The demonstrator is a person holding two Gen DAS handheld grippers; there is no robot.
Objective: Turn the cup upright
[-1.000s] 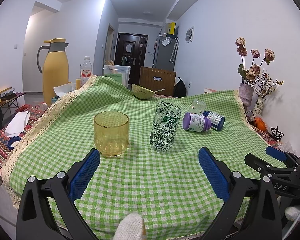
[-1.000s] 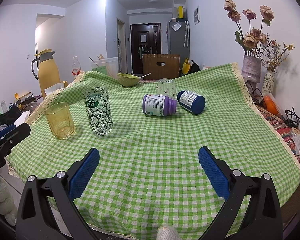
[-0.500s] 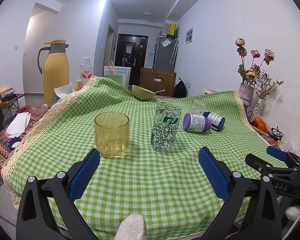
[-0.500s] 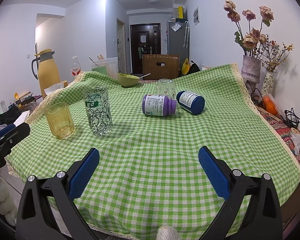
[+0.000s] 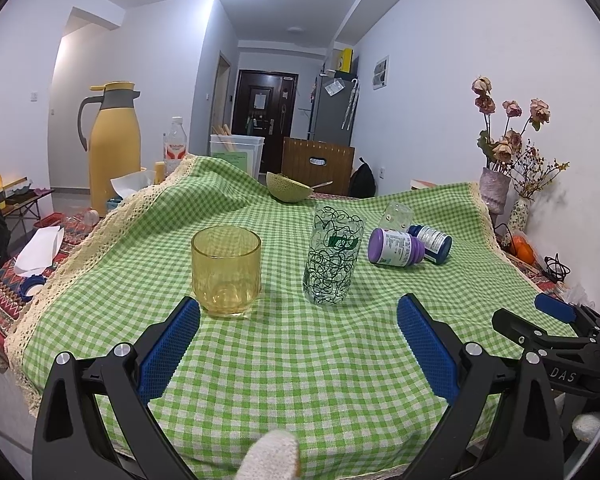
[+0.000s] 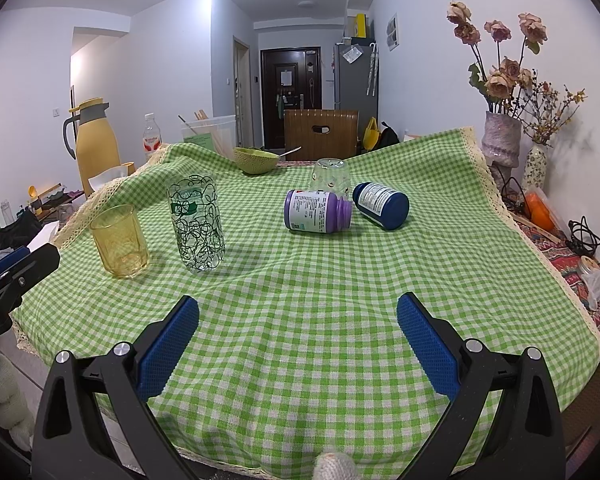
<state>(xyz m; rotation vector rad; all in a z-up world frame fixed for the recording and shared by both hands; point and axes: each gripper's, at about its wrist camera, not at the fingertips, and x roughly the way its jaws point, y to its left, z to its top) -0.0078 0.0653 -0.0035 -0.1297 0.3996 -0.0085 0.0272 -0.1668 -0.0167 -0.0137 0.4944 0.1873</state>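
Left wrist view
- Left gripper (image 5: 298,303): jaws spread wide with nothing between them, poised above the near edge of the surface (image 5: 300,380).
- Yellow glass (image 5: 225,272): upright, just ahead of the left pad; needs no turning.
- Patterned glass (image 5: 332,256): upright too by the look of it, beside the yellow glass.
- Small clear cup (image 5: 396,216): far back, behind the purple bottle (image 5: 394,247) and the blue bottle (image 5: 432,239). Apparently mouth-down, so probably the one to flip.

Right wrist view
- Right gripper (image 6: 298,302): jaws just as wide and empty, low over the checked cloth.
- Small clear cup: straight ahead, just behind both lying bottles; touching them or not, cannot tell.
- Choice of side: probably the right, with the cup nearly in line with it.
- Approach: come in high over the bottles and descend from above, not through the gap.
- Grip: close gently across the wall at mid-height; smooth glass, likely slippery.
- Turn: lift clear of the cloth first, then rotate half a turn and set down on a flat patch away from the folds.
- Risk: a nudged bottle could roll.
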